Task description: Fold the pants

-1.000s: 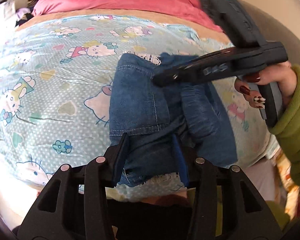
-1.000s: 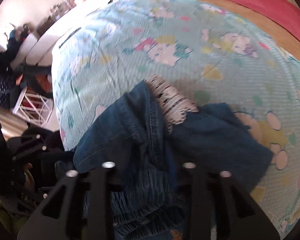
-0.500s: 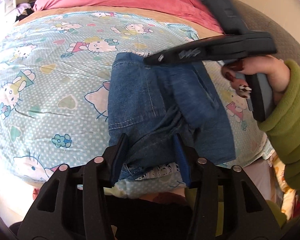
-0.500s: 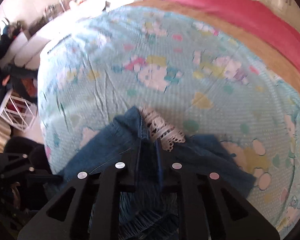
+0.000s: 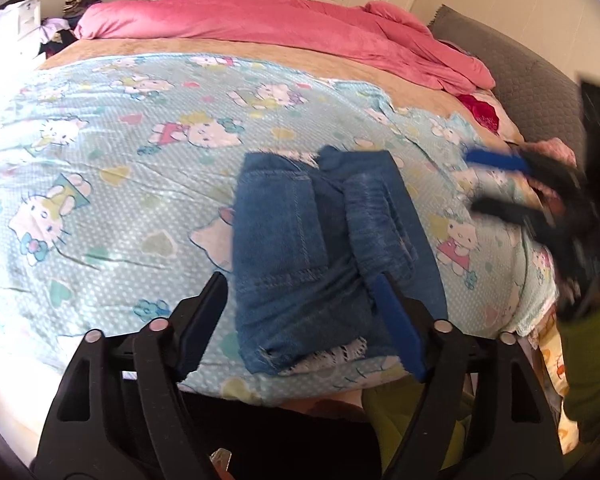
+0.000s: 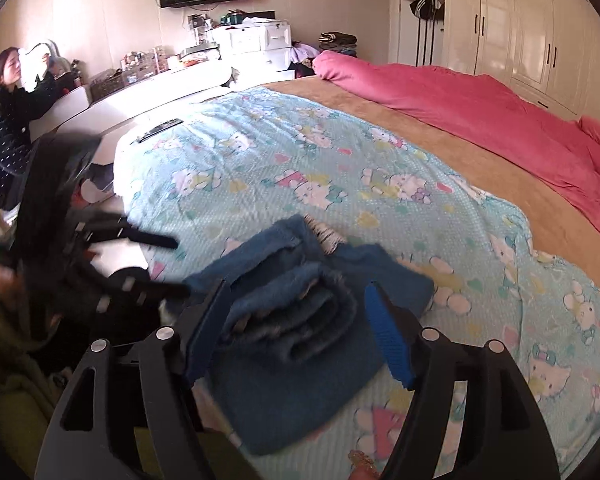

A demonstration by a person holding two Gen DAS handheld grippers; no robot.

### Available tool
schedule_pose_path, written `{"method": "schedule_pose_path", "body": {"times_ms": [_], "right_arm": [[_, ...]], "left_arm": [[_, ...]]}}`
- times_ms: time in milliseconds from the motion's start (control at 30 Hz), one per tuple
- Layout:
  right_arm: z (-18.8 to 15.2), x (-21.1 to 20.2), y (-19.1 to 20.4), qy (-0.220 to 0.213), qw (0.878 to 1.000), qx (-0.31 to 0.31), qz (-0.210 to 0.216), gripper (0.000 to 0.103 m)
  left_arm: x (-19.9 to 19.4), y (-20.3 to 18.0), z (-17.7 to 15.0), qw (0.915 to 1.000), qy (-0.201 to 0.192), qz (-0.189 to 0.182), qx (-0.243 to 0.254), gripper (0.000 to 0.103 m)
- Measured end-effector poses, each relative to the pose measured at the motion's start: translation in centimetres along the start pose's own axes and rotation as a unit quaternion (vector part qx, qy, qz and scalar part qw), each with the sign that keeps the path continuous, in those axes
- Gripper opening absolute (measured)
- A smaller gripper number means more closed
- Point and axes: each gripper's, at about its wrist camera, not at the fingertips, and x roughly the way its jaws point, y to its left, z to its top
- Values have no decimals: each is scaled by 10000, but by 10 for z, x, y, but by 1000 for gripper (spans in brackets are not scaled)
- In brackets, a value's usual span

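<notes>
Blue denim pants (image 5: 324, 256) lie in a small folded bundle on the cartoon-cat bedspread (image 5: 120, 168), near the edge of the bed closest to the person. Half a second ago both tools were pinching this cloth. Now both have let go. That tells me the last fold is probably done, and the pants look close to finished, though the top layers are still a bit lumpy.

Start on the left side. The left gripper (image 5: 300, 320) has just been opening its jaws. They now stand wide apart, one on each side of the bundle's near end. The denim sits between them, but the pads do not press on it, so it holds nothing. It tilts down toward the bed and sits just above the cloth. It has lifted a little since a moment ago.

Now the right side. The right gripper (image 6: 296, 332) has also just been opening. A moment ago its jaws were almost shut at the folded edge. Now they are wide, with the rolled-up layers seen between them, but nothing is gripped. This tool has pulled back and away. In the left camera it is a blurry dark shape far off to the right of the pants, held by a hand in a green sleeve (image 5: 588, 368). It also points down at a slant.

A pink blanket (image 6: 480, 112) lies farther up the bed, well away from the pants.
</notes>
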Motion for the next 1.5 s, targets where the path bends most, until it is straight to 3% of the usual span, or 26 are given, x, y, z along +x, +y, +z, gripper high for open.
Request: {"method": "schedule_pose_path", "body": {"times_ms": [167,200,233,267,333,467,533,567,600,667,733,800,900,967,1000,1100,1167,1300,1500], "right_arm": [[-23,1,44,207,9976,-459,479,68],[-26,6,58,266,9956,-679,583,66],[-27,13,69,314,9936,-871,653,54],[-27,18,77,350,9919,-1004,697,42],[-23,34,95,402,9884,-1258,755,33],[-10,62,104,350,9856,-1475,750,33],[-11,85,100,605,9849,-1493,636,32],[-14,96,99,831,9833,-1436,752,14],[-19,103,98,1059,9801,-1380,959,5],[-31,107,102,1231,9743,-1487,1161,3],[-43,115,100,1453,9720,-1332,1280,3],[-52,124,96,1636,9733,-1231,1035,3],[-46,101,85,1257,9805,-698,1341,6],[-38,76,73,873,9857,-496,1357,31],[-34,63,64,678,9886,-380,1291,36],[-27,36,39,342,9952,-6,914,41],[-24,22,16,144,9982,344,475,52],[-29,15,-31,89,9931,1129,-304,53],[-40,36,-58,404,9773,2008,-532,53]], "left_arm": [[6,24,23,9996,-7,113,-254,69],[10,30,29,9993,52,124,-337,58],[15,34,34,9992,96,68,-394,46],[21,36,41,9990,155,-14,-422,44],[31,36,47,9988,300,-36,-390,40],[58,29,50,9977,628,10,-261,40],[70,27,48,9969,751,14,-230,40],[76,27,47,9965,802,45,-228,40],[80,27,44,9962,838,60,-227,40],[85,28,40,9955,907,46,-275,41],[87,28,38,9958,871,54,-282,43],[88,30,38,9958,850,52,-350,45],[82,28,38,9969,726,139,-286,51],[76,27,39,9976,611,183,-276,55],[73,27,39,9979,552,189,-293,57],[64,31,40,9984,383,183,-384,64],[61,32,42,9983,311,189,-449,67],[62,37,40,9978,317,206,-553,71],[70,35,34,9976,415,109,-549,74]]}}
